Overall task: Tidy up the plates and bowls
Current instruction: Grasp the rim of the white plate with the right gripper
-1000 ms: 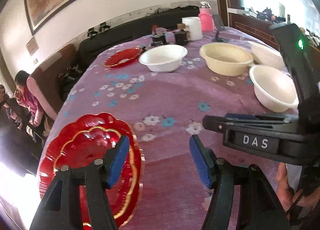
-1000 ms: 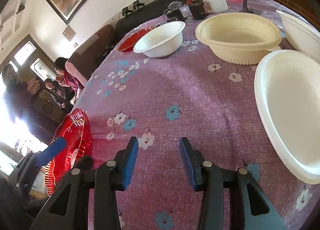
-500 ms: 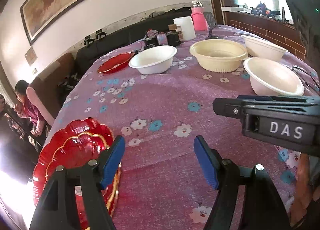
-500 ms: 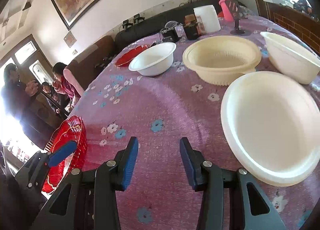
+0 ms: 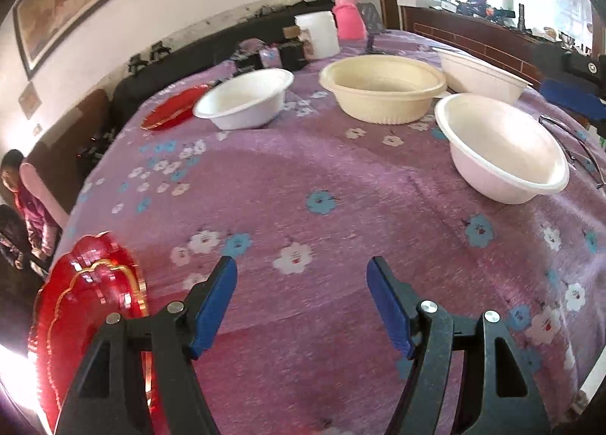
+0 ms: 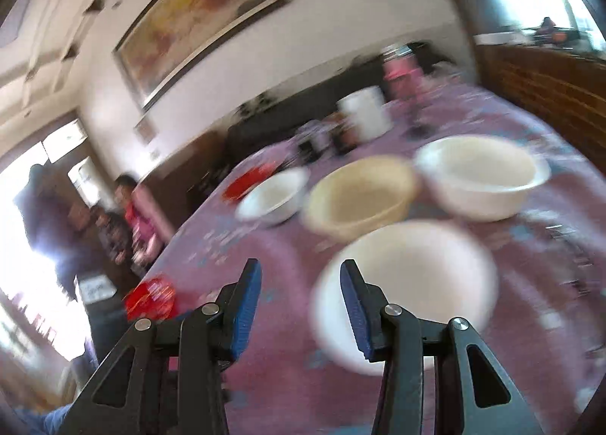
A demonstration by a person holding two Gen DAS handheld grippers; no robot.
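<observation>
On a purple flowered tablecloth (image 5: 288, 177) stand a near white bowl (image 5: 503, 154), a cream bowl (image 5: 382, 90), a far white bowl (image 5: 481, 71) and a small white bowl (image 5: 244, 97). A red plate (image 5: 87, 306) lies at the near left edge, and another red plate (image 5: 170, 111) lies beyond the small bowl. My left gripper (image 5: 301, 302) is open and empty above bare cloth, right of the near red plate. My right gripper (image 6: 301, 306) is open and empty, raised, with the near white bowl (image 6: 413, 283) just right of it. The right wrist view is blurred.
A white container (image 5: 317, 35), a pink bottle (image 5: 348, 14) and small dark items (image 5: 272, 56) stand at the table's far end. People sit off the left edge (image 5: 30, 204). A brick ledge (image 5: 473, 33) runs along the right.
My left gripper moved right, away from the near red plate, and opened wider. My right gripper rose and pulled back, so the bowls now look farther away.
</observation>
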